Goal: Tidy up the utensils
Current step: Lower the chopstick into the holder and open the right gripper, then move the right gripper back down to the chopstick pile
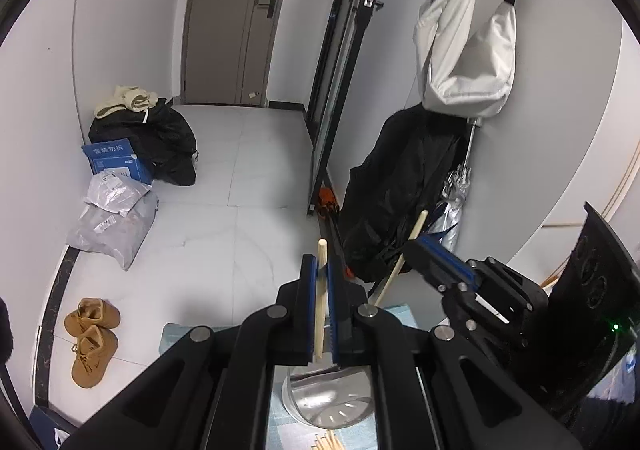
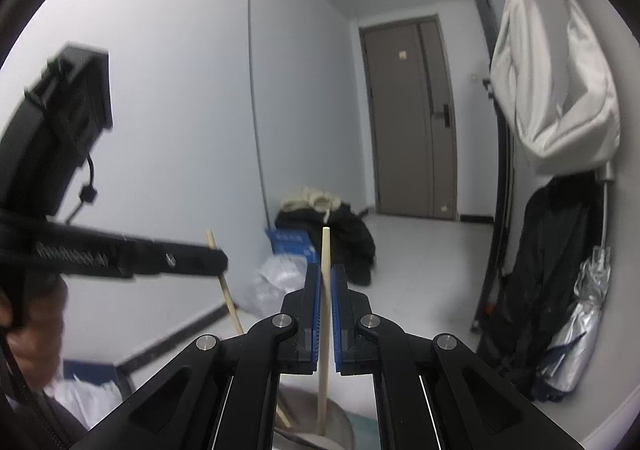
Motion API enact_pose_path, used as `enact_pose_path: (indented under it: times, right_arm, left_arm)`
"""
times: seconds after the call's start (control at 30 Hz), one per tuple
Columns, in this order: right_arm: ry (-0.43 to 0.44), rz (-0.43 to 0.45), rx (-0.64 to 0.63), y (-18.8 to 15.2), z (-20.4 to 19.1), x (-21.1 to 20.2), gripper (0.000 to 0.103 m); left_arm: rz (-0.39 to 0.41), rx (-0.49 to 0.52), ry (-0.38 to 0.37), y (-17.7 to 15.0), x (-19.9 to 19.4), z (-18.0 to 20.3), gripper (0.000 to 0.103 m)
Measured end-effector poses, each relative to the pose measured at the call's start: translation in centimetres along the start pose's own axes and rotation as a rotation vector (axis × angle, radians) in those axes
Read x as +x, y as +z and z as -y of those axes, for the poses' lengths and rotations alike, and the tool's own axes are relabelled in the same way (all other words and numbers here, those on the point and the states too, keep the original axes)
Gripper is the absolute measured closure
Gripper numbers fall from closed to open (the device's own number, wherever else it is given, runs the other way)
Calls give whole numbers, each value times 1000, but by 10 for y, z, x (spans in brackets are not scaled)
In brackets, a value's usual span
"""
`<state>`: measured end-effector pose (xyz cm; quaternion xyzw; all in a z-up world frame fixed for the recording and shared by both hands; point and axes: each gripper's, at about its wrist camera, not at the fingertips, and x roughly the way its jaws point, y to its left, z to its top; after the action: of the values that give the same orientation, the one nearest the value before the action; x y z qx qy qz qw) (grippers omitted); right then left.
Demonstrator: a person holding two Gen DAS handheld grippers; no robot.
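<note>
The left gripper (image 1: 320,282) pinches a thin, smooth wooden chopstick (image 1: 320,302) — straight up over the round, shiny metal cup (image 1: 328,406). The right gripper (image 2: 327,298) squeezes a second chopstick (image 2: 325,290) — its bottom end pokes into that cup.

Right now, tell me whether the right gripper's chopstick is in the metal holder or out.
In. The chopstick between the right gripper fingers runs down with its lower end inside the metal holder.
</note>
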<state>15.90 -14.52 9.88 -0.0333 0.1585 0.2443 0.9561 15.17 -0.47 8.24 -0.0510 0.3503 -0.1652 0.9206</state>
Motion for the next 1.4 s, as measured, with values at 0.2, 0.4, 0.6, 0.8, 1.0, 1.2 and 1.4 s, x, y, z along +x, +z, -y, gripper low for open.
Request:
enact_pose_path:
  times: [0.2, 0.4, 0.6, 0.8, 1.0, 1.2, 1.4]
  right_arm:
    - [78, -97, -66, -22, -8, 17, 99]
    - [76, -115, -53, -33, -6, 5, 94]
    - [29, -99, 41, -34, 5, -23, 66]
    - [-60, -64, 93, -30, -3, -62, 37]
    - [-143, -50, 117, -32, -19, -100, 24]
    - [-189, -64, 152, -43, -30, -120, 13]
    - [-282, -97, 170, -57, -39, -135, 8]
  left_arm:
    - [-81, -25, -42, -8, 22, -8, 102]
    - [-148, -111, -7, -14, 28, -22, 85]
    - [-55, -130, 87, -25, 1, -20, 48]
    - [-33, -165, 131, -37, -21, -16, 38]
    - [32, -151, 183, -54, -40, -2, 27]
    - [52, -136, 207, -75, -48, 10, 22]
    - [47, -131, 203, -102, -54, 16, 22]
